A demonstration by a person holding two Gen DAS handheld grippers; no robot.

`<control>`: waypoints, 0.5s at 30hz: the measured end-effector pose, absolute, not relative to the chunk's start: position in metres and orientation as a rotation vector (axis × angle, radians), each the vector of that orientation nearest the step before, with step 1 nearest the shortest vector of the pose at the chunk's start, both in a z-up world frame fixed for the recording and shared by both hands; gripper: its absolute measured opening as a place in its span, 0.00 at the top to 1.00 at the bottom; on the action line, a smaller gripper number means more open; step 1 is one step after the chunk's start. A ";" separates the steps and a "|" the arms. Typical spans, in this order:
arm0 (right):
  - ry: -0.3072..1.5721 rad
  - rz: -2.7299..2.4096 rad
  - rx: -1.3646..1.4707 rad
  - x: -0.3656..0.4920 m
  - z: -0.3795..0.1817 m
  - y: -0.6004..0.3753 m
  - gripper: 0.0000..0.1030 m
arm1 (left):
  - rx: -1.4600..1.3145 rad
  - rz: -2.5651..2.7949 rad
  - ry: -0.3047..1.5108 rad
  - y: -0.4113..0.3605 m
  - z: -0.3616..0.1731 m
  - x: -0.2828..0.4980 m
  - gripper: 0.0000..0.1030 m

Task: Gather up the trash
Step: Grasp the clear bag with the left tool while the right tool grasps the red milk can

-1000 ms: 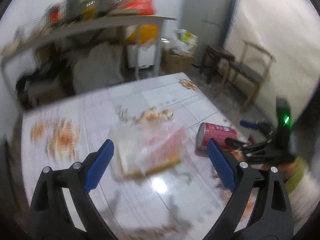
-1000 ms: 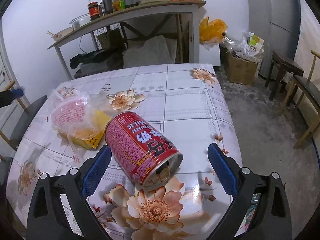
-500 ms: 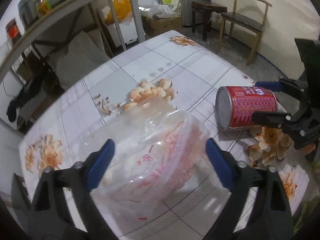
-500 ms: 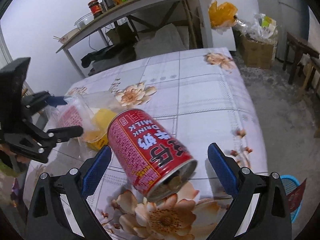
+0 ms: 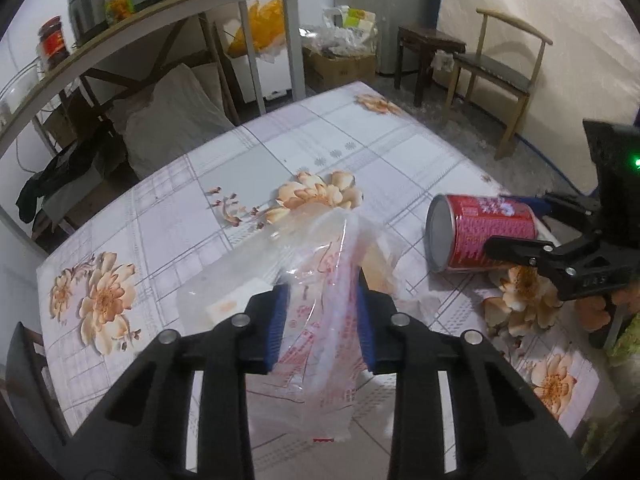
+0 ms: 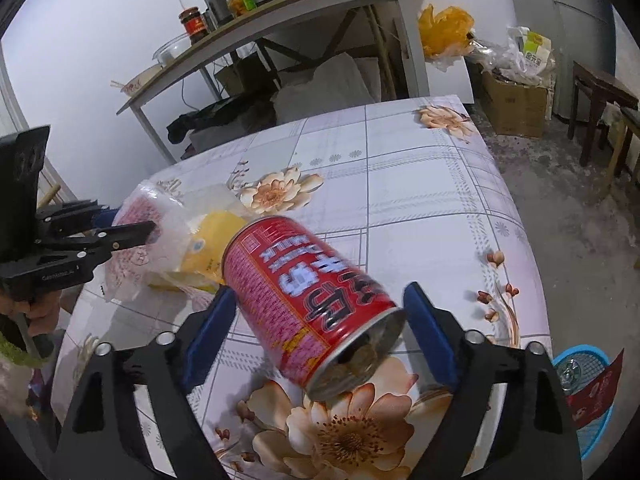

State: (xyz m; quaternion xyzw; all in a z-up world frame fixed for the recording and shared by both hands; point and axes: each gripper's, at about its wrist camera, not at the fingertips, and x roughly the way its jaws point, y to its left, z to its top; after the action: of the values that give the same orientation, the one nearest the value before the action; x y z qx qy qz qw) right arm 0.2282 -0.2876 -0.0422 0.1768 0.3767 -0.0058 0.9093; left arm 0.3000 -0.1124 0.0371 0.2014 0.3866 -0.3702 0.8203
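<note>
A clear plastic bag with red print and a yellow packet inside lies on the floral table. My left gripper is closing on it, and its blue pads pinch the bunched plastic from both sides. In the right wrist view the left gripper grips the bag at the left. A red drink can lies on its side with its opened end towards me. My right gripper is closing with the can between its pads, a small gap showing at the right pad. In the left wrist view the right gripper flanks the can.
A blue basket sits on the floor past the table's right edge. Behind the table stands a shelf table with jars and a cooker. A wooden chair and a cardboard box stand at the far right.
My left gripper came down over the bag and its wide jaws narrowed until they pinch the plastic. My right gripper's jaws drew in around the can.
</note>
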 end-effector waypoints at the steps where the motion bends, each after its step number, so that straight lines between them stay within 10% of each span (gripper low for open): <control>1: 0.773 -0.012 0.378 0.227 -0.042 -0.289 0.24 | 0.404 -0.788 0.811 -0.107 0.043 0.299 0.74; 15: 0.759 -0.050 0.461 0.201 -0.030 -0.291 0.42 | -0.169 -0.891 0.938 -0.015 0.079 0.254 0.76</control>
State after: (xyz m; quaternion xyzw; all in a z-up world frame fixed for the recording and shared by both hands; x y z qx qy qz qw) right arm 0.2012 -0.2907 -0.0302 0.2229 0.3671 -0.0241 0.9028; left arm 0.2541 -0.0147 0.0791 -0.0789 0.4365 -0.4145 0.7946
